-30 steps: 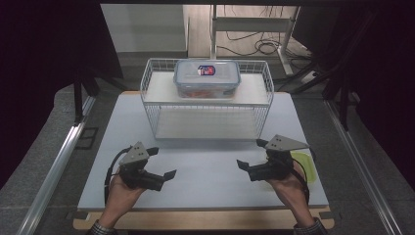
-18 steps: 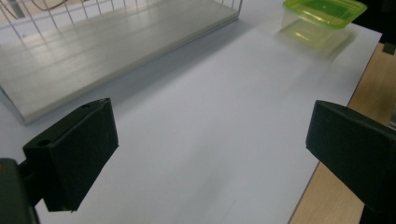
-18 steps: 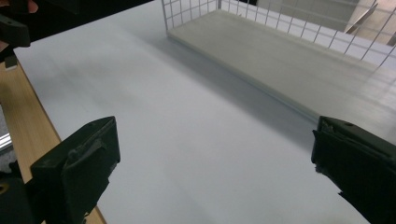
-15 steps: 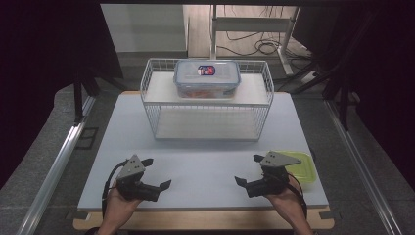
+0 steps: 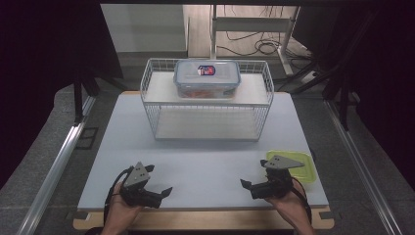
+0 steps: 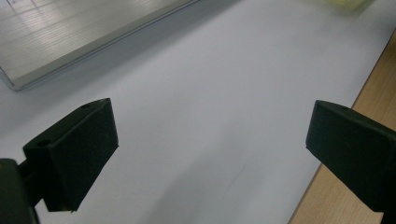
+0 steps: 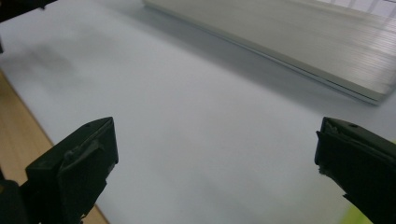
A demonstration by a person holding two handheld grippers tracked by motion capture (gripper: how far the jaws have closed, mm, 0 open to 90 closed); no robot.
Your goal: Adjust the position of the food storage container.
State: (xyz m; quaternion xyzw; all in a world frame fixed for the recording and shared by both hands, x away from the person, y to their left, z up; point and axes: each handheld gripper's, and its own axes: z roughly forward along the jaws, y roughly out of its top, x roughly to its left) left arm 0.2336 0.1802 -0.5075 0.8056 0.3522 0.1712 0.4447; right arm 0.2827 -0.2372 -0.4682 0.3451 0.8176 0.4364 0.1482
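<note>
Left hand-held gripper (image 5: 159, 192) drawn nearer table (image 5: 205, 161) edge, right hand-held gripper (image 5: 249, 185) too

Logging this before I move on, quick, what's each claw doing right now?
Left claw: open, holding nothing, above the white table mat.
Right claw: open, holding nothing, beside the yellow-green lid.

Left gripper (image 5: 164, 192) sits low at near left, held in the left hand (image 5: 122, 211), jaws pointing inward to the right and spread wide with nothing between them. Right gripper (image 5: 246, 185) sits low at near right, held in the right hand (image 5: 289, 205), jaws pointing inward to the left, also spread wide and empty. The grippers face each other, well apart. Both forearms enter from the bottom edge.
</note>
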